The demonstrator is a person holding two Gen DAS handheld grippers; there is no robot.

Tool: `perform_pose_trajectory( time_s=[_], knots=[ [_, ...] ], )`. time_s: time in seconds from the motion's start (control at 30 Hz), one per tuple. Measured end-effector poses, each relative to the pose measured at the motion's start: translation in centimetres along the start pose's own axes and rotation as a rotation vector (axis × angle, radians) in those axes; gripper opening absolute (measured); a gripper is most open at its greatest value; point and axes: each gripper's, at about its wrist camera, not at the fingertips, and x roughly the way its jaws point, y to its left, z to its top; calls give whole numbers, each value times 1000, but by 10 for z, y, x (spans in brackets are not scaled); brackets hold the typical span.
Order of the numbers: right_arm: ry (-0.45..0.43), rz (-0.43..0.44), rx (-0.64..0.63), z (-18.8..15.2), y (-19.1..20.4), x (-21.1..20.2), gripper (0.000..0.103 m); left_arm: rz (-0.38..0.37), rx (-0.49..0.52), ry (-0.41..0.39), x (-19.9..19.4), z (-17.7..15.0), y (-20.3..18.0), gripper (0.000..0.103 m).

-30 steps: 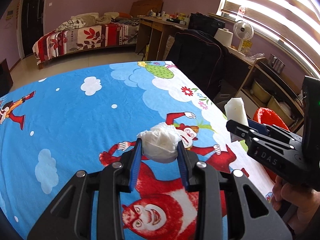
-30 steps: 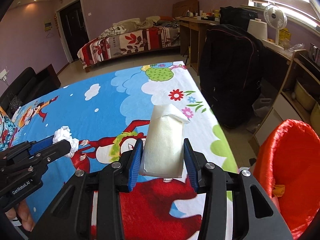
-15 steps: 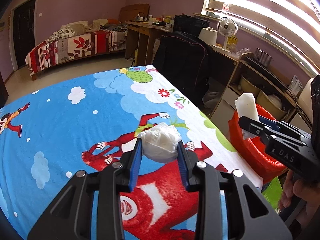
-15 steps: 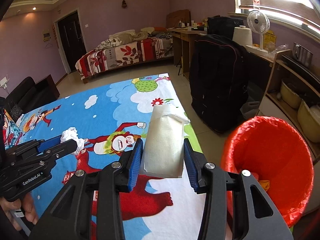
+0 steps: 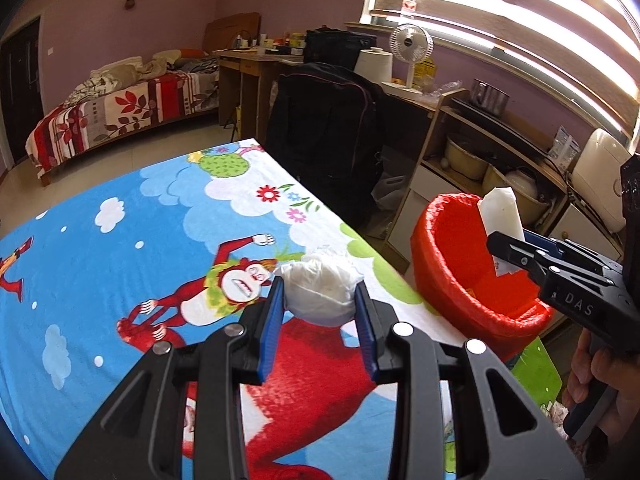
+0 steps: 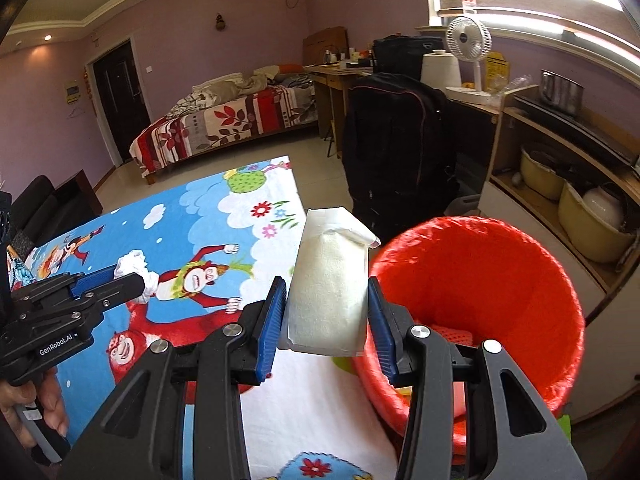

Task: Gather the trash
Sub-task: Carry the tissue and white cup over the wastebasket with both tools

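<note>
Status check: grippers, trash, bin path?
Left gripper shut on crumpled tissue, over the blanket. Right gripper shut on white packet, beside red bin. Nothing blocking the bin.

A surface [image 5: 120, 248] draped in a bright blue cartoon cloth [image 6: 192, 216] fills the foreground, its print showing white clouds, flowers, a green bush at the far end and large red monkey figures. Nothing can be seen lying loose on the cloth in either wrist view. Just beside the surface's near right corner stands a bin lined with a red bag [image 6: 480, 240], set on the pale tiled floor [image 5: 120, 160]. Also on the floor, beyond the far right edge of the surface, stands a large black bag [image 6: 396, 148], and farther back a bed [image 5: 120, 112] with a red-and-white leaf-patterned cover.
</note>
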Motion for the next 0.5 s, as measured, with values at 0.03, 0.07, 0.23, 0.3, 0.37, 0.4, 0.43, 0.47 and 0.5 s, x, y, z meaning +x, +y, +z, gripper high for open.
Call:
perform_pose_trajectory(
  time_s=[0.03, 0.07, 0.23, 0.3, 0.37, 0.4, 0.43, 0.47, 0.5],
  knots=[
    [-2, -5, 6, -1, -5, -3, 42, -7, 9, 0, 1, 1, -5, 33],
    [-4, -11, 12, -1, -10, -5, 42, -13, 14, 1, 2, 2, -8, 33],
    [-15, -46, 41, -4, -37, -17, 42, -48, 50, 6, 7, 8, -33, 33],
    [-18, -58, 50, -5, -46, -21, 42, -60, 71, 6, 10, 11, -44, 33],
    [-20, -71, 60, -7, -55, -24, 42, -70, 87, 7, 12, 13, -53, 33],
    [-21, -78, 65, -7, -59, -26, 42, -77, 95, 7, 14, 14, -59, 33],
    [-23, -86, 72, -8, -65, -28, 42, -85, 103, 8, 15, 16, -64, 33],
    [-24, -91, 76, -8, -69, -29, 42, -90, 109, 8, 16, 17, -68, 33],
    [-26, -98, 80, -8, -74, -30, 42, -95, 119, 7, 17, 19, -73, 33]
  ],
)
